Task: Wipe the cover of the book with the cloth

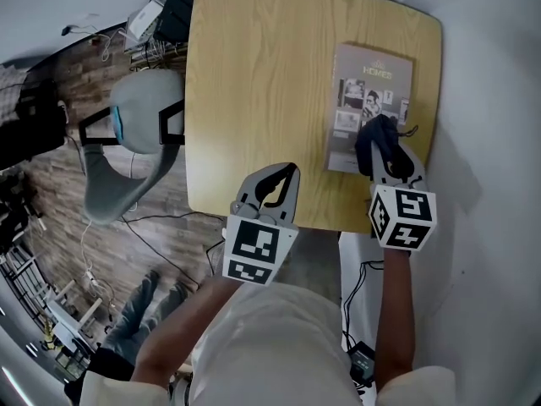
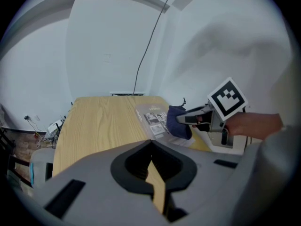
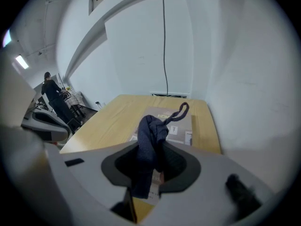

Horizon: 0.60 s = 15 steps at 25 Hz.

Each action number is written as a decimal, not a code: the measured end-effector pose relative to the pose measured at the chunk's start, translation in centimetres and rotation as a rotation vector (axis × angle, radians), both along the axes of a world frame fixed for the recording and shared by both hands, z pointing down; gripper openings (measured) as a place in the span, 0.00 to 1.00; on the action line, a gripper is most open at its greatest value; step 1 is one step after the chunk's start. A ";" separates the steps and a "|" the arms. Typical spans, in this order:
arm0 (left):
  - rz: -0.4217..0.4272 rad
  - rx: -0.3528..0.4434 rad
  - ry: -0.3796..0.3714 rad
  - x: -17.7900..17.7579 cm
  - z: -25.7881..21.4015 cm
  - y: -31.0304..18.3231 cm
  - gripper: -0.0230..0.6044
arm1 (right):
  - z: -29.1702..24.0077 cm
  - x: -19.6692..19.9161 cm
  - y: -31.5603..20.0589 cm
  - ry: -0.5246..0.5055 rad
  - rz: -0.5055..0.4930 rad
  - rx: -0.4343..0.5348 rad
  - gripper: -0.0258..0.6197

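The right hand-held gripper (image 3: pixel 150 160) pinches a dark blue cloth (image 3: pixel 148 138) between its jaws. The cloth is bunched into a thick wad, with a thin loop sticking out at the far end. From the head view this hand-held gripper (image 1: pixel 387 152) hangs over the near right corner of the book (image 1: pixel 368 100), and the cloth (image 1: pixel 375 139) covers that corner. Whether the cloth presses on the cover cannot be told.

The left hand-held gripper (image 2: pixel 151 147) has its jaws pressed together with nothing between them. It hovers over the near edge of the worktop (image 1: pixel 254 83), well to the left of the book, with bare wood between the two.

A white wall (image 1: pixel 482 142) runs just beside the right edge of the worktop, and a thin black cable (image 3: pixel 164 41) hangs down the wall beyond the far edge. A grey chair (image 1: pixel 139 121) stands at the worktop's left side, with loose cables (image 1: pixel 148 24) on the floor (image 1: pixel 59 201) behind it. In the right gripper view a person (image 3: pixel 49 86) stands far off at the left.

The book lies flat near the right edge, its long side along that edge. Its cover is grey-beige, with a title line across the far end and small pictures below it.
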<state>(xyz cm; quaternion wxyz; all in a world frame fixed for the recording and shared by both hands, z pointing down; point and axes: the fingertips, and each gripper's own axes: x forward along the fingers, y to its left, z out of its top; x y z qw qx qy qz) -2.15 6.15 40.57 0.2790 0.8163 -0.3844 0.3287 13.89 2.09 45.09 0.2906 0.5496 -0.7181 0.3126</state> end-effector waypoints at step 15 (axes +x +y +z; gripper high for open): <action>-0.070 -0.174 0.078 3.1 7.0 1.4 0.22 | 1.1 -2.0 -1.4 -0.033 -0.079 -0.006 0.21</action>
